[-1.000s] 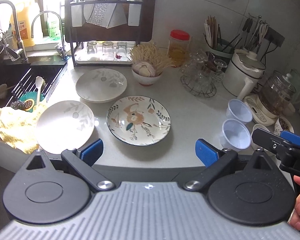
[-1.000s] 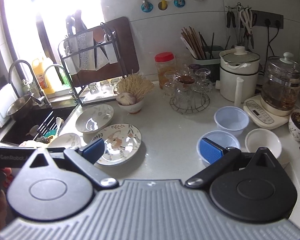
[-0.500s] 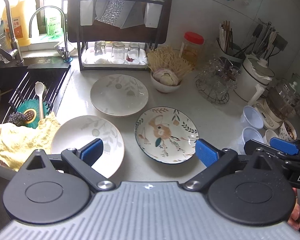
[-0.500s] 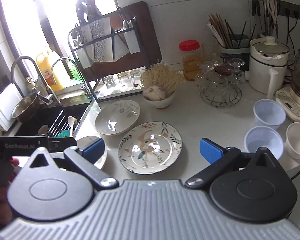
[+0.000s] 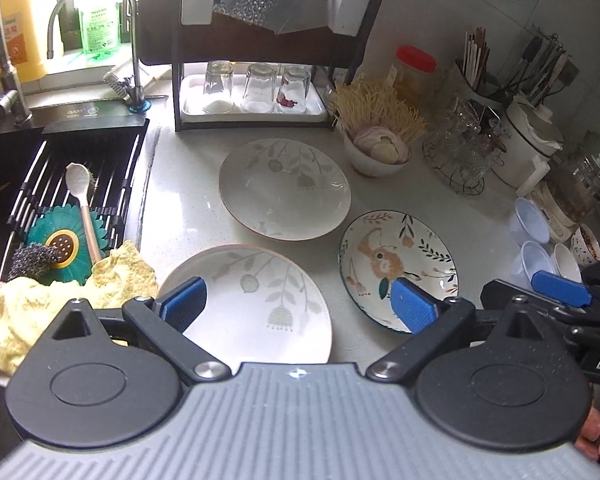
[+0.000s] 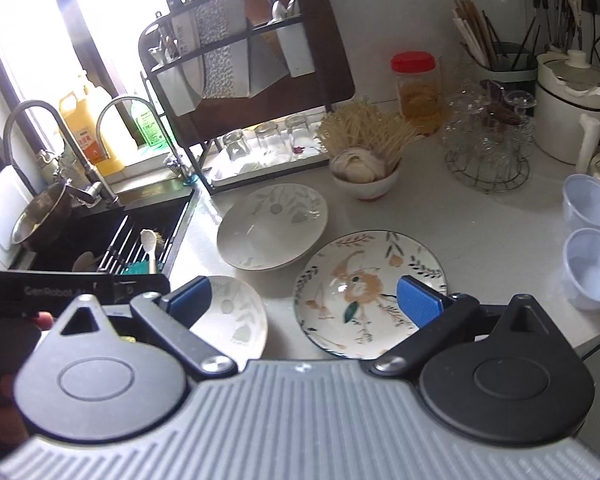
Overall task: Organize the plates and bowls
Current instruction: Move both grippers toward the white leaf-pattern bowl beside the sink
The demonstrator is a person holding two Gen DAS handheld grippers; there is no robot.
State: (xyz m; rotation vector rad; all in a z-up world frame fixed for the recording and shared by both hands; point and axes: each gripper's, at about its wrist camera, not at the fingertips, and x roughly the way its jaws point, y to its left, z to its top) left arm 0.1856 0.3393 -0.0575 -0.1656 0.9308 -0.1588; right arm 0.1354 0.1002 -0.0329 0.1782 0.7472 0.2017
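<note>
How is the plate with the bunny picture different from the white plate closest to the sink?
The bunny plate has a colourful animal, flowers and a dark rim line; the white plate only has pale grey leaves. The bunny plate looks smaller than the white plate. The bunny plate lies toward the plastic cups; the white plate lies beside the yellow cloth at the sink edge. Both are round, empty, and flat on the counter.

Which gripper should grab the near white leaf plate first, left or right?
Left. The left gripper is open and frames the white leaf plate directly ahead. The right gripper is open too, but faces the rabbit plate.
</note>
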